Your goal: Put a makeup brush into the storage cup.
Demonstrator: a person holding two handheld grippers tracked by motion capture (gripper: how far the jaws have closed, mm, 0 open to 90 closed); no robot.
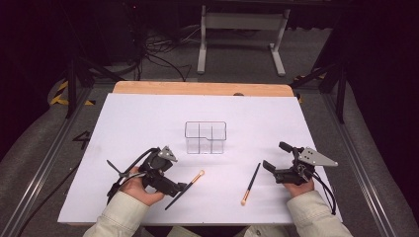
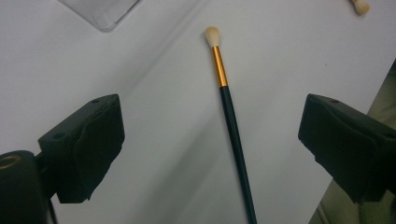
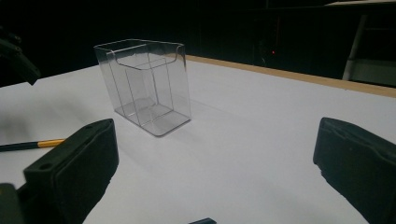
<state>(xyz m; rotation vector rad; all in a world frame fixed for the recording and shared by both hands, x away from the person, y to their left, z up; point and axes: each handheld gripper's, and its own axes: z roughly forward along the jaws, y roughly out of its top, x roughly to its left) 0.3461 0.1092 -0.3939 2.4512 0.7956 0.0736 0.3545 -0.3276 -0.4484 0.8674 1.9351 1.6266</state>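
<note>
Two makeup brushes are being left flat on the white tabletop (image 1: 148, 113), both toward its near edge, and neither is being gripped. The left brush (image 1: 185, 189) is being approached by the left gripper (image 1: 173, 186), whose jaws are being held spread wide; in the left gripper view the brush (image 2: 231, 119) is being framed between the two pads, its pale tip pointing away toward the clear organizer, but no contact is being made with the dark handle. The right brush (image 1: 250, 184) is lying just left of the right gripper (image 1: 272, 160), slanted with its tip toward the near edge. That gripper's jaws are also being kept spread, with nothing between them, and in the right gripper view they are being aimed at the clear organizer (image 3: 144, 86) rather than at a brush.

The clear organizer (image 1: 205, 138) is being left upright near the middle of the tabletop, well apart from both brushes, and its compartments are being seen empty. By that evidence the work is being judged as barely begun: no brush is being lifted or carried, and both are remaining to be picked up and stood in the compartments, the left one most likely first.
</note>
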